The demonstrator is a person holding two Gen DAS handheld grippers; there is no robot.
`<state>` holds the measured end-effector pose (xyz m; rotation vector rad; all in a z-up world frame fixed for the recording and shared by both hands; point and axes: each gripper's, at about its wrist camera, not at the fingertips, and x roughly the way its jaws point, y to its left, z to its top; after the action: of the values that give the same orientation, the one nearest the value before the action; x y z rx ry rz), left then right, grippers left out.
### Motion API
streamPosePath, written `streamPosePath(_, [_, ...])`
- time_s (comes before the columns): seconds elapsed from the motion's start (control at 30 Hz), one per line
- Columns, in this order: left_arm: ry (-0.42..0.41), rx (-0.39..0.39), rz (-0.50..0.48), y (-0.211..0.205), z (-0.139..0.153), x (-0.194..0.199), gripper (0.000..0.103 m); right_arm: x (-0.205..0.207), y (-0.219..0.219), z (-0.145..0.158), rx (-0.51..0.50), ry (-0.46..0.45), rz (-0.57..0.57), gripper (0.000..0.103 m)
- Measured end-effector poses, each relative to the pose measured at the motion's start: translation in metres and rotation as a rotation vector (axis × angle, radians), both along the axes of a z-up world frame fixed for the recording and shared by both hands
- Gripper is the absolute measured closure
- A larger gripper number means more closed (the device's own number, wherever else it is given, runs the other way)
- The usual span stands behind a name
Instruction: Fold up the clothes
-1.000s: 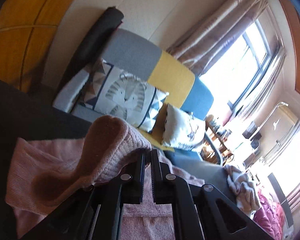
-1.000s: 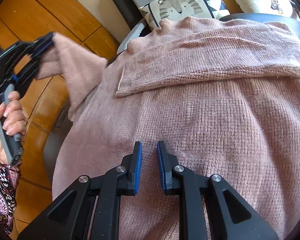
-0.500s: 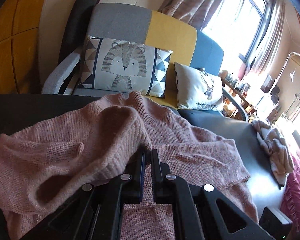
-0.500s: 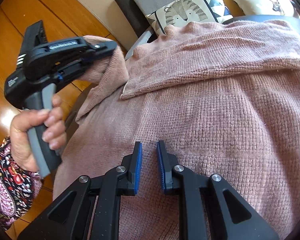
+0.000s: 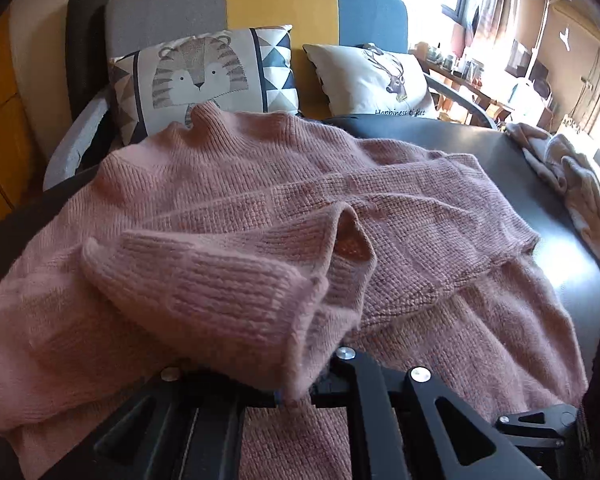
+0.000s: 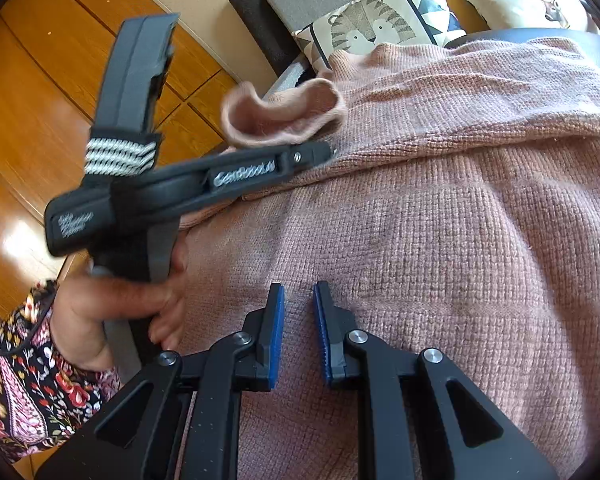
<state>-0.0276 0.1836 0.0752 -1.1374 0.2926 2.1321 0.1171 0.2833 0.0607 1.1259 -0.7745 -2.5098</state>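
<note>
Sleeve cuff brought over the pink sweater, grip just loosening

We see the left gripper [image 6: 320,152] at the middle left of the right wrist view with the sleeve cuff [image 6: 284,114] of the pink sweater [image 6: 440,220] between its jaws, which have just been opening a little; the cuff edge still sits in the narrow gap. The sweater lies spread on the dark tabletop [image 5: 540,184], filling the centre of both views. The right gripper [image 6: 299,320] hovers at the lower centre, narrow and holding nothing. We judge the risk so: the fuzzy knit may cling to the pads and be dragged back when the left hand [image 6: 112,312] leaves, or the bulky cuff may roll open and spoil the fold. A second garment [image 5: 572,184] lies at the right edge of the tabletop, and the tiger cushion [image 5: 204,76] stands behind; neither blocks the way.
</note>
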Motion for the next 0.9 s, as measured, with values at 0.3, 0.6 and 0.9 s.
streamPosePath(0.3, [-0.032, 0.213, 0.245, -0.122, 0.027, -0.030, 0.087, -0.007, -0.008, 0.026, 0.098, 0.015, 0.014, 0.086])
streamPosePath(0.6, [-0.033, 0.199, 0.536, -0.203, -0.008, -0.069, 0.087, -0.054, -0.020, 0.080, 0.184, 0.059, 0.124, 0.061])
streamPosePath(0.9, [-0.024, 0.256, 0.531, -0.209, -0.013, -0.064, 0.087, -0.117, -0.007, 0.051, -0.012, -0.158, 0.068, 0.075])
